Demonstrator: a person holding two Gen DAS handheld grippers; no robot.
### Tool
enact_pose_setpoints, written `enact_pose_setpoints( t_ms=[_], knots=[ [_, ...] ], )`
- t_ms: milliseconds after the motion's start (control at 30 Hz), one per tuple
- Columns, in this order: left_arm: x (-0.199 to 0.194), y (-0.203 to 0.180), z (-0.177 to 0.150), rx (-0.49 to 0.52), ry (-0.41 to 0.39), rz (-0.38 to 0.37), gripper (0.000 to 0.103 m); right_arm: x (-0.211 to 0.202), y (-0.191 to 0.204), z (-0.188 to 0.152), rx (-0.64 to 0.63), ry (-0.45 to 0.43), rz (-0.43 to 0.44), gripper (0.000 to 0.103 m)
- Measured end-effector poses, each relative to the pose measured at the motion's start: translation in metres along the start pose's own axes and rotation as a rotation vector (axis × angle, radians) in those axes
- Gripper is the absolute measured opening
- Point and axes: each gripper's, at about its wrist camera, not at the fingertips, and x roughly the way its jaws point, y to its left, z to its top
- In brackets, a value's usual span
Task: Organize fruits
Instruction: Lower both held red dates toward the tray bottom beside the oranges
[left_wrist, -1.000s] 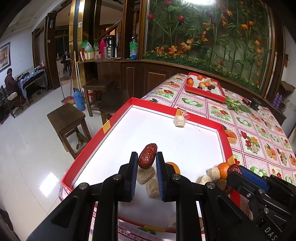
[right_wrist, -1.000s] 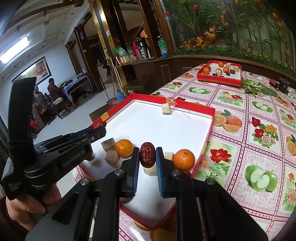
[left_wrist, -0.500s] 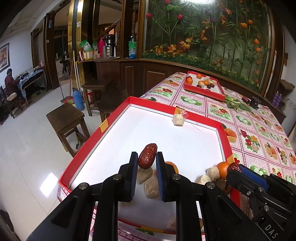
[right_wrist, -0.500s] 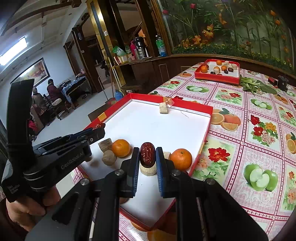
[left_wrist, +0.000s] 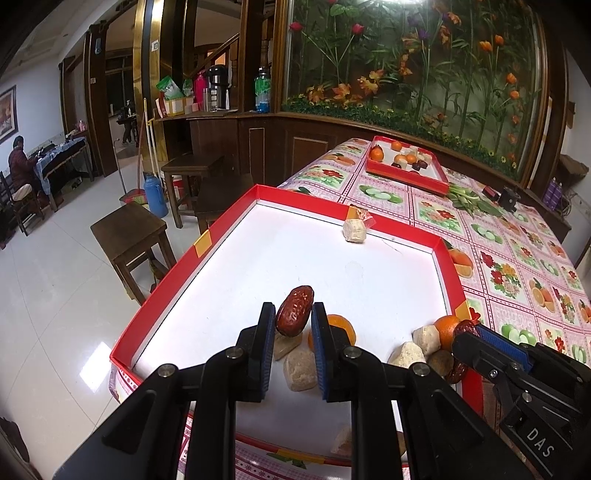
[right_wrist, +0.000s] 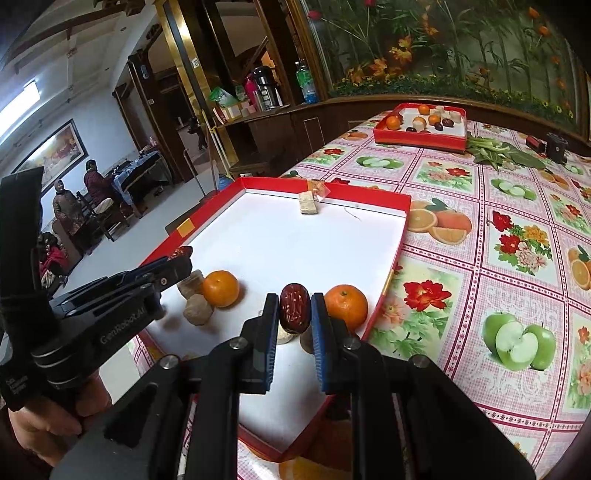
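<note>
The left hand-held gripper (left_wrist: 293, 319) is clamped on a red date (left_wrist: 294, 311), held above the near part of a red-rimmed tray (left_wrist: 162, 284); the right hand-held gripper (right_wrist: 294, 312) is clamped on a second date (right_wrist: 294, 307) above the same tray, nearer its right edge. The left date's long axis is tilted, its upper end pointing away and slightly to the right, with much of its length projecting beyond the fingertips; the right date's long axis runs nearly straight away from the camera, along the fingers. Below the left hand-held gripper lie several pale lumps (left_wrist: 301, 369) and an orange (left_wrist: 341, 326); a second orange (right_wrist: 345, 304) lies just beside the right date, close to the tray's right wall. A lone pale block (left_wrist: 354, 230) rests against the far wall of the tray, well apart from the rest. Beyond, on the flower-patterned surface (right_wrist: 513, 236), stands a smaller red tray (right_wrist: 417, 134) holding oranges, dark fruits and pale pieces. Judged from this arrangement, the step in hand is the carrying of both dates from the mixed pile toward a sorted position; where they are meant to go cannot be told. The next move calls for lowering each date onto bare white tray floor, clear of the oranges, and for parting the fingers only once the fruit rests on it, since an oval date may roll about its long axis.
</note>
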Motion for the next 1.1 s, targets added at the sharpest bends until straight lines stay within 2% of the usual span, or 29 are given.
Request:
enact_pose_setpoints(
  t_ms=[1100],
  knots=[
    [0.0082, -0.0022, -0.0057, 0.015, 0.031, 0.004, 0.018, 0.0071, -0.0057, -0.0042, 0.021, 0.028, 0.003, 0.019]
  ],
)
